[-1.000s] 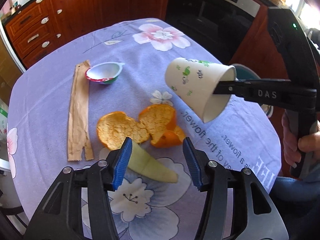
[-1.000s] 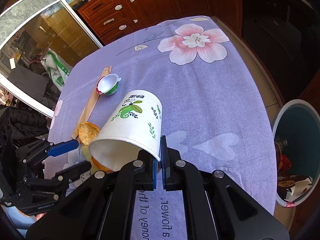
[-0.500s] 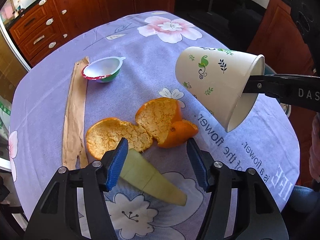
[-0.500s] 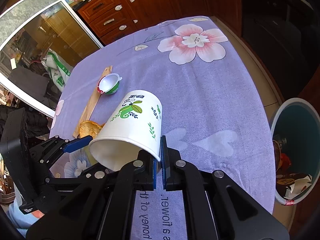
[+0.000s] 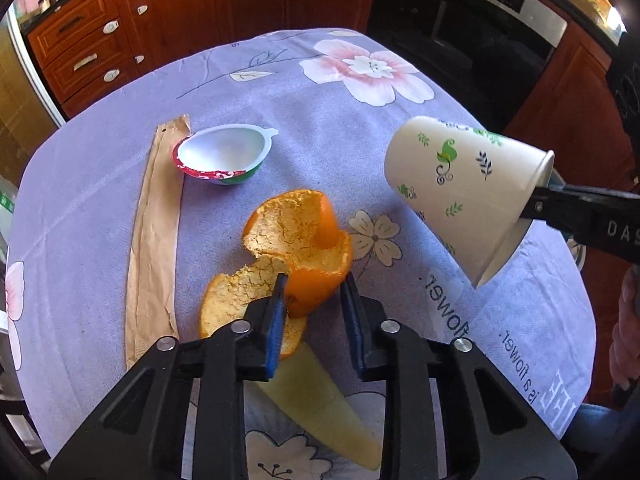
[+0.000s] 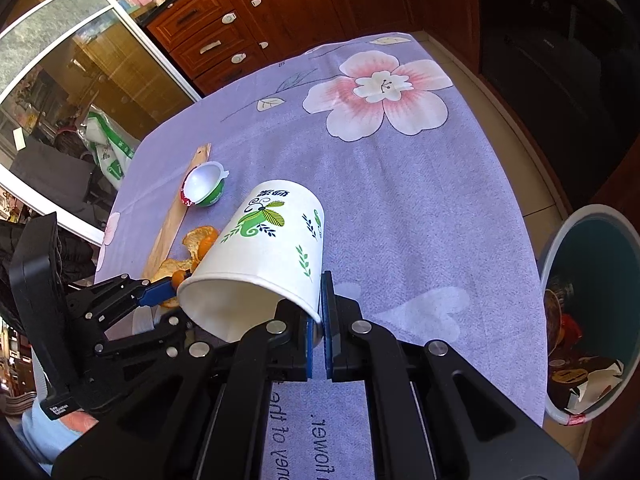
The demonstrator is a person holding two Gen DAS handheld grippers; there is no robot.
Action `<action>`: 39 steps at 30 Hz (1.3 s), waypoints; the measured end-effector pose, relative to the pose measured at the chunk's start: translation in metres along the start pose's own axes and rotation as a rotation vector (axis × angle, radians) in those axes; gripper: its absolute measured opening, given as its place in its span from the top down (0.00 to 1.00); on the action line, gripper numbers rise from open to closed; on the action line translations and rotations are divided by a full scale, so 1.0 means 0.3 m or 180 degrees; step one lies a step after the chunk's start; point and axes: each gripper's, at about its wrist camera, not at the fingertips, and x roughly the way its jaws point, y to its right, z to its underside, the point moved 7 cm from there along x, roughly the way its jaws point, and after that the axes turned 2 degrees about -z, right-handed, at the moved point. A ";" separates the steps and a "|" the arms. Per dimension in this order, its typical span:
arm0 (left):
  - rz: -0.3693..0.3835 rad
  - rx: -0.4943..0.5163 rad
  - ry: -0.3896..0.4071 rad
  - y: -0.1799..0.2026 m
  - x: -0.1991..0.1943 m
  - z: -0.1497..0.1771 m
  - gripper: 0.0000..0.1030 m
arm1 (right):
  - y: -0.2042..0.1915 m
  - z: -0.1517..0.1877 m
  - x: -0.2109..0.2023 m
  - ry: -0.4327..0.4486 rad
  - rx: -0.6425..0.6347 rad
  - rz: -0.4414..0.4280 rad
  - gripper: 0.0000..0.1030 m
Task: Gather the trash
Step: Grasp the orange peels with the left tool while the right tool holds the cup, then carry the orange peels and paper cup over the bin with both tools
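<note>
My left gripper [image 5: 312,292] is shut on an orange peel [image 5: 304,236] and holds it up off the purple tablecloth [image 5: 320,120]. A pale yellow rind [image 5: 324,408] lies under the gripper. My right gripper [image 6: 318,316] is shut on the rim of a white paper cup [image 6: 272,256] with green leaf prints, held tilted above the table; the cup also shows in the left wrist view [image 5: 464,188]. The peel and the left gripper [image 6: 160,290] show left of the cup in the right wrist view.
A small white plastic cup with a red and green rim [image 5: 222,156] and a long brown paper sleeve [image 5: 154,240] lie on the left. A trash bin [image 6: 592,312] with rubbish stands beside the table's right edge. Wooden cabinets [image 5: 160,20] and an oven stand beyond.
My left gripper moved forward and closed on the orange peel, lifting it off the cloth. My right gripper still holds the cup in about the same place.
</note>
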 end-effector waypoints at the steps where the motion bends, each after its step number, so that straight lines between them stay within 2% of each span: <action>1: -0.0028 -0.0026 0.0036 -0.007 -0.007 -0.009 0.78 | 0.002 0.000 0.002 -0.0006 0.0006 -0.0003 0.96; 7: -0.0042 -0.0124 0.0241 -0.013 -0.084 -0.068 0.81 | 0.015 0.002 -0.001 -0.0007 0.0041 0.0001 0.96; 12: -0.0023 -0.0158 0.0363 0.006 -0.154 -0.102 0.81 | 0.016 -0.005 -0.051 0.0097 0.0040 -0.0003 0.96; 20: 0.0016 0.0069 0.0522 0.141 -0.259 -0.130 0.81 | 0.055 -0.004 -0.191 0.0339 0.0124 -0.0010 0.96; 25: 0.0114 0.0205 0.0626 0.256 -0.317 -0.162 0.80 | 0.124 0.009 -0.308 0.0534 0.0226 0.0031 0.96; 33: 0.0421 0.0536 0.0727 0.523 -0.360 -0.211 0.80 | 0.407 0.076 -0.548 0.0894 0.0658 0.0332 0.96; 39: 0.0603 0.0824 0.0663 0.735 -0.324 -0.217 0.80 | 0.688 0.176 -0.655 0.0965 0.1114 0.0629 0.96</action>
